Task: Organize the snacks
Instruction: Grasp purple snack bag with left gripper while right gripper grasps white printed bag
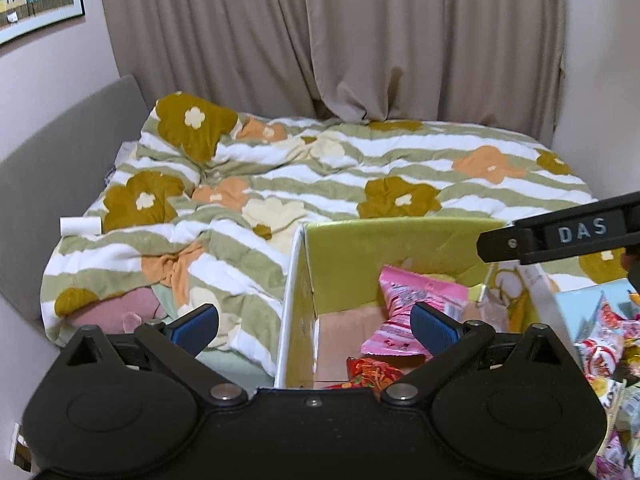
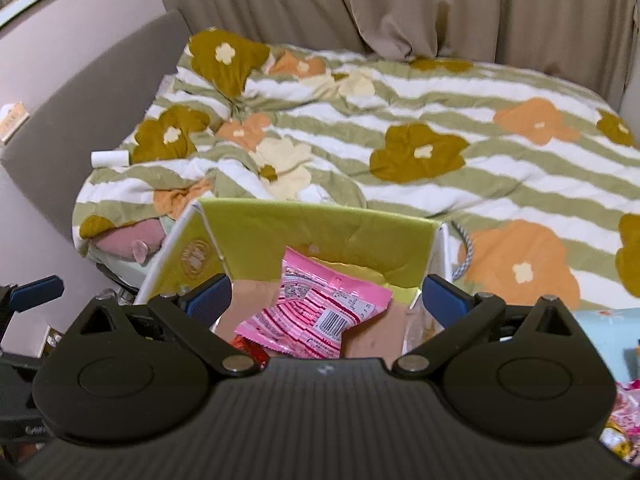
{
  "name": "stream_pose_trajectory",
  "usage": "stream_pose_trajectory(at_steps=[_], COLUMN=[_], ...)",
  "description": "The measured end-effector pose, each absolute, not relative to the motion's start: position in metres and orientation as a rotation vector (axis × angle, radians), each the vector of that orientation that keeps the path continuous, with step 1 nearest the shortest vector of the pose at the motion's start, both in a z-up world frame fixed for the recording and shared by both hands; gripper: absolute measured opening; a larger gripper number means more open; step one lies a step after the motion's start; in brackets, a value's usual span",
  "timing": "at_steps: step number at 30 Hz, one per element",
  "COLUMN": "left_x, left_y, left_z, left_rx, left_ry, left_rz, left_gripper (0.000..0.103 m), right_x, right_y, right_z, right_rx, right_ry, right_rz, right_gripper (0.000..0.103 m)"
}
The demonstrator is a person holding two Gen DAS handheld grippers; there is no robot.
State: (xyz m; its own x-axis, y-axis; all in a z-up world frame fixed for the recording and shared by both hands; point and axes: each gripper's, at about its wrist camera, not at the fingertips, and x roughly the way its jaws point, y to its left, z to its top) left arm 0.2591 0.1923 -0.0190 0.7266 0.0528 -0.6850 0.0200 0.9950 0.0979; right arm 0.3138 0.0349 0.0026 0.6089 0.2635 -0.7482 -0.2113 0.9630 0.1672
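An open cardboard box with green inner walls (image 1: 380, 248) (image 2: 304, 228) stands at the foot of the bed. A pink snack packet (image 1: 404, 304) (image 2: 320, 308) lies inside it, over a red-orange packet (image 1: 372, 374) (image 2: 248, 346). My left gripper (image 1: 316, 326) is open and empty, straddling the box's left wall. My right gripper (image 2: 326, 298) is open and empty, above the box's opening with the pink packet between and below the fingers. Part of the right gripper (image 1: 560, 236) shows in the left wrist view over the box's right side.
A pile of several more snack packets (image 1: 608, 356) (image 2: 624, 416) lies in a light blue container (image 2: 600, 316) right of the box. A flowered quilt (image 1: 320, 176) covers the bed, with a white roll (image 1: 80, 226) at its left edge. Curtains hang behind.
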Motion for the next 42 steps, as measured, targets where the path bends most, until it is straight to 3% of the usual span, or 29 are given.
stream_pose_trajectory(at_steps=[10,21,31,42], left_x=[0.218,0.164,0.125,0.106], left_y=[0.166,0.089,0.01,-0.044], left_z=[0.014,0.024,-0.006,-0.078], left_rx=[0.089,0.131,0.105,0.065], left_ry=[0.702,0.672,0.768,0.909], left_rz=[-0.125,-0.286,-0.306,-0.213], left_gripper=[0.103,0.103,0.103,0.103], right_x=[0.238,0.15,0.097,0.067], right_y=[-0.006,-0.102,-0.193,-0.237], right_z=[0.048,0.06,0.03,-0.055], right_rx=[0.085,0.077,0.085,0.063], right_ry=[0.794,0.756,0.814,0.959], right_rz=[0.169,0.024,-0.007,0.123], right_gripper=[0.103,0.103,0.103,0.103])
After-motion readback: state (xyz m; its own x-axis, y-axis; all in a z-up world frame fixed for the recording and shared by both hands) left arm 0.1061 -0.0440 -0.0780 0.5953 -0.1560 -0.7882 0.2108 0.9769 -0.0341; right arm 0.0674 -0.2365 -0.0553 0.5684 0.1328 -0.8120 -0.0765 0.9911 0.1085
